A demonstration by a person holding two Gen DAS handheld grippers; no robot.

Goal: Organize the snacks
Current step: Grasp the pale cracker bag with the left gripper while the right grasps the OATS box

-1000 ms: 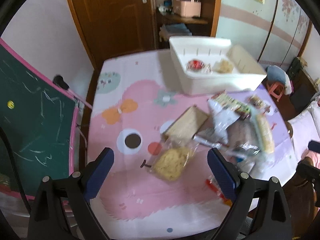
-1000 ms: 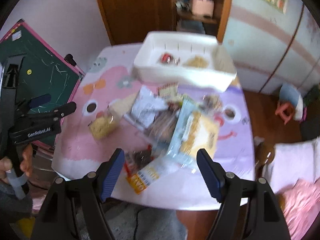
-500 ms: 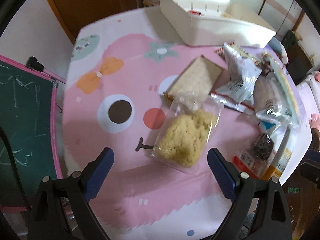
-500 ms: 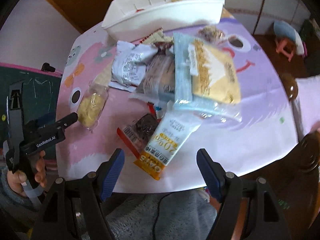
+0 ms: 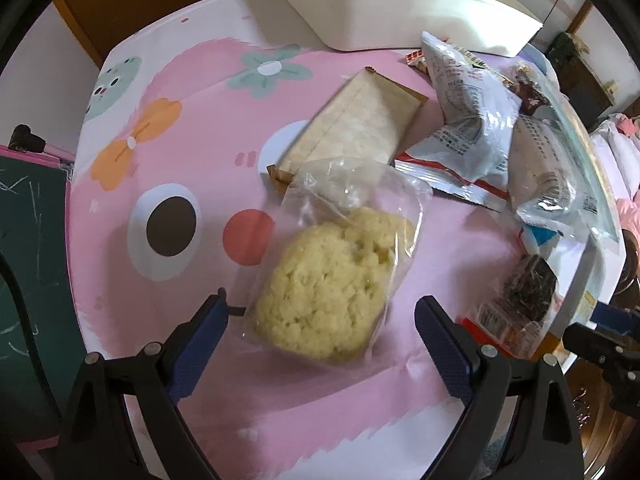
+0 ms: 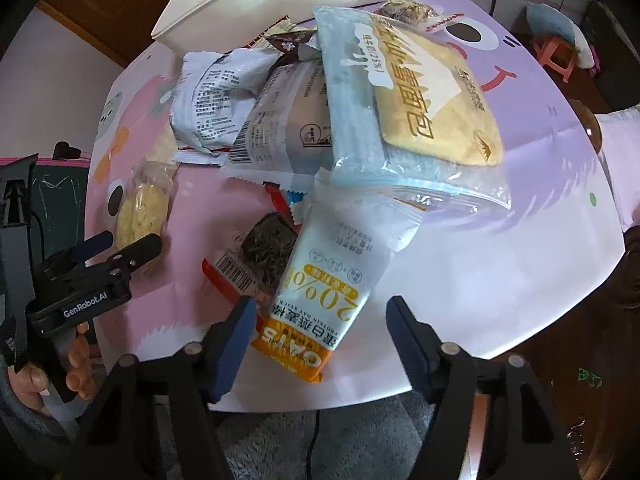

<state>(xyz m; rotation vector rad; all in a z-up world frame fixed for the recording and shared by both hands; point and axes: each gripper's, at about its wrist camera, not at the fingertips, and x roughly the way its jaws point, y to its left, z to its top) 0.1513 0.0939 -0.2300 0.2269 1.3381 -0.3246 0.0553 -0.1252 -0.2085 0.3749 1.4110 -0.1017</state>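
White bin point(image 5: 400, 12): at desk's point(image 5: 200, 128) far edge, contents hidden.
Left claw point(image 5: 320, 316): apart, flanking bagged cookie point(image 5: 328, 288).
Right claw point(image 6: 320, 320): apart, over oat packet point(image 6: 320, 296).

Bagged yellow cookie point(image 5: 326, 280) flat on cloth; oat-stick packet point(image 6: 320, 296) nearby.

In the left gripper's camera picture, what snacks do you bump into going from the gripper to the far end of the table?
Yellow cookie in a clear bag → tan flat packet → white bin.
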